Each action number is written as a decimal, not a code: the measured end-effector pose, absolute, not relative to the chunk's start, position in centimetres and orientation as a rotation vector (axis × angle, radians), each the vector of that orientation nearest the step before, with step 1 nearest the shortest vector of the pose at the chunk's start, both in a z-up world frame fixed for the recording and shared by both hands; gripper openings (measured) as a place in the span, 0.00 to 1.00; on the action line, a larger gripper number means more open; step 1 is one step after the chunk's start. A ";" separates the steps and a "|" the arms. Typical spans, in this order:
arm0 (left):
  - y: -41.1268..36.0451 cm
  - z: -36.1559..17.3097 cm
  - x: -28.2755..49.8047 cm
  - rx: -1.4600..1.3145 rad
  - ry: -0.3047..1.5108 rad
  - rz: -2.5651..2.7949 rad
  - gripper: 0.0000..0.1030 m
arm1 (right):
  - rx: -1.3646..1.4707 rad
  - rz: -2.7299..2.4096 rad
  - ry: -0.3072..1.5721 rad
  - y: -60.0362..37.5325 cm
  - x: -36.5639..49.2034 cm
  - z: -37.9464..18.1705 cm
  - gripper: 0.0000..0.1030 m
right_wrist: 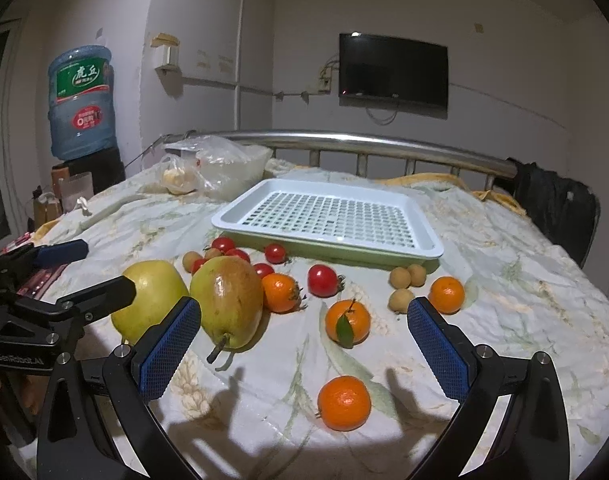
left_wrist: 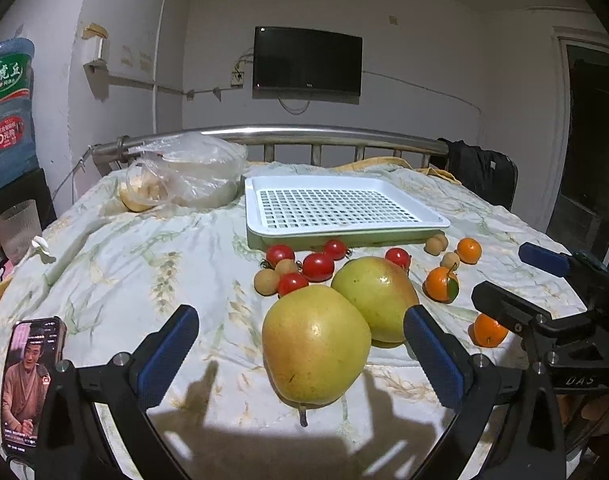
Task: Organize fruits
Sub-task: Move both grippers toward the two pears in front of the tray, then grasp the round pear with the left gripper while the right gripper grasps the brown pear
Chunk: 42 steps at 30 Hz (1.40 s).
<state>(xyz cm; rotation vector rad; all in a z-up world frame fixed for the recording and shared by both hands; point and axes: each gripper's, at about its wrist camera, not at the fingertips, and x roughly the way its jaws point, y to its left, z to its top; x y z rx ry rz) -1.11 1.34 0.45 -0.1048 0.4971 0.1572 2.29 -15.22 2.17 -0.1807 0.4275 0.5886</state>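
A white slotted tray [left_wrist: 251, 208] [right_wrist: 226, 219] lies empty at the back of the bedspread. In front of it lie two yellow-green pears [left_wrist: 316, 344] [right_wrist: 228, 300], several cherry tomatoes [left_wrist: 318, 267] [right_wrist: 323, 280], several tangerines [left_wrist: 441, 284] [right_wrist: 344, 402] and small tan longans [left_wrist: 266, 281] [right_wrist: 400, 300]. My left gripper [left_wrist: 300, 314] is open, its blue pads either side of the near pear without touching it. My right gripper [right_wrist: 304, 308] is open over the tangerines, a leafed one [right_wrist: 347, 322] just ahead. Each gripper shows in the other's view [left_wrist: 520, 280] [right_wrist: 92, 272].
A plastic bag [left_wrist: 192, 176] with food sits back left by the metal bed rail [left_wrist: 288, 133]. A lit phone [left_wrist: 32, 380] rests near left. A water jug [right_wrist: 82, 104] and a cup [left_wrist: 18, 228] stand left; a black bag [right_wrist: 556, 208] hangs right.
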 end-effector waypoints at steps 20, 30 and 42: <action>3.3 -0.5 0.6 -0.223 0.666 0.038 1.00 | -0.240 0.727 0.655 -12.9 5.1 2.7 1.00; 4.0 -1.0 1.1 -0.240 0.708 0.012 1.00 | -0.211 0.774 0.726 -12.4 6.3 2.9 1.00; 4.2 -1.9 2.0 -0.228 0.752 0.001 0.94 | -0.145 0.828 0.861 -10.5 8.3 1.9 0.90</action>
